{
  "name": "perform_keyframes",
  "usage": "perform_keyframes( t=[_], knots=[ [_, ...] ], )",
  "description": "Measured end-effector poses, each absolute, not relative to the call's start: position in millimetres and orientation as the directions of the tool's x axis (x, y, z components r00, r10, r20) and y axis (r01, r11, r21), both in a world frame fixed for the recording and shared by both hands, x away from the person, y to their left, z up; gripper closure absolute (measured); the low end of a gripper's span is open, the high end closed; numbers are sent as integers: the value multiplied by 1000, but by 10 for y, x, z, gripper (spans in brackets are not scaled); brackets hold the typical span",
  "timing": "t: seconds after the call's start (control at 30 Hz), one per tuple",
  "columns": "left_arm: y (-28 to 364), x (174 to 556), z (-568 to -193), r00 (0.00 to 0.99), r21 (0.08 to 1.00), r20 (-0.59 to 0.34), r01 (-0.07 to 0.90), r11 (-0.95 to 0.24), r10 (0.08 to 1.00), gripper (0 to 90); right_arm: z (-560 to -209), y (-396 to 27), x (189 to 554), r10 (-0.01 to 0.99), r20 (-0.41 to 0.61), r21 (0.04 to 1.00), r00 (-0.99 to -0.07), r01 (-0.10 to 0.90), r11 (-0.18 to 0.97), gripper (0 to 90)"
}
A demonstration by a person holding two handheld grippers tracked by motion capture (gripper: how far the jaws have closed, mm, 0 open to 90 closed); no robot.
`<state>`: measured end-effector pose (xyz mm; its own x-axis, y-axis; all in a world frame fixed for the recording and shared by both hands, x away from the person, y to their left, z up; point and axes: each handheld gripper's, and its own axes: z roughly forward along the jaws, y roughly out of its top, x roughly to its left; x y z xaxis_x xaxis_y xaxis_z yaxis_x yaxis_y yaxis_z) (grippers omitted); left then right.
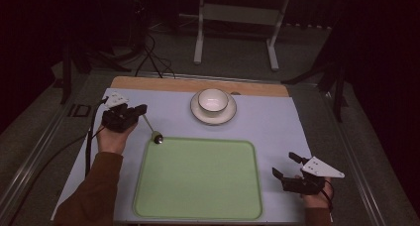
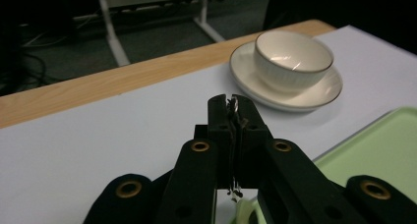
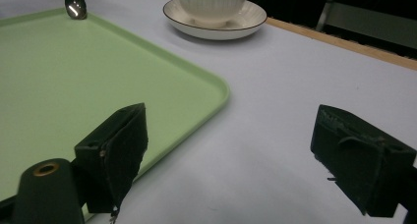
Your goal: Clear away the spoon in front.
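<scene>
High view: left gripper [image 1: 130, 113] at left of frame, jaws clamped on the handle of a metal spoon [image 1: 151, 128], bowl end hanging down-right at the upper left corner of the green tray [image 1: 198, 179]. Left gripper view: thin handle pinched edge-on between the closed pads, cup [image 2: 293, 58] and saucer [image 2: 314, 94] at upper right. Right gripper view: spoon bowl at upper left over the tray rim, own jaws spread wide with nothing between. Right gripper [image 1: 293, 172] low at right of frame, just beside the tray's right edge. Likely light, stiff and slick; long lever from a grip near the handle end, so prone to swivel; better held nearer mid-handle. Raised tray lip just beneath the spoon bowl to clear; broad bare tray floor beyond, open mat between tray and saucer.
</scene>
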<state>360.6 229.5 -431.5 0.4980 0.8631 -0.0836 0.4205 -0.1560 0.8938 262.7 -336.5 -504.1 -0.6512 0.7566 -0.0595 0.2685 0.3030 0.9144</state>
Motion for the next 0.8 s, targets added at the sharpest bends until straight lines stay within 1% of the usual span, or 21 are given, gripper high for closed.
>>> perform_keyframes(
  t=[0.13,0.4,0.8],
  knots=[
    [2285,3631,-4313,514,888,-120,438,-140,849,890,-5039,-3368,2623,756,-63,915,-651,265,304,138],
    [2320,3580,-4261,553,877,-161,460,-139,817,890,-5042,-3360,2624,755,-63,913,-652,267,307,138],
    [2400,3471,-4169,563,868,-156,470,-159,812,890,-5041,-3359,2621,757,-65,913,-650,267,307,138]
  ],
)
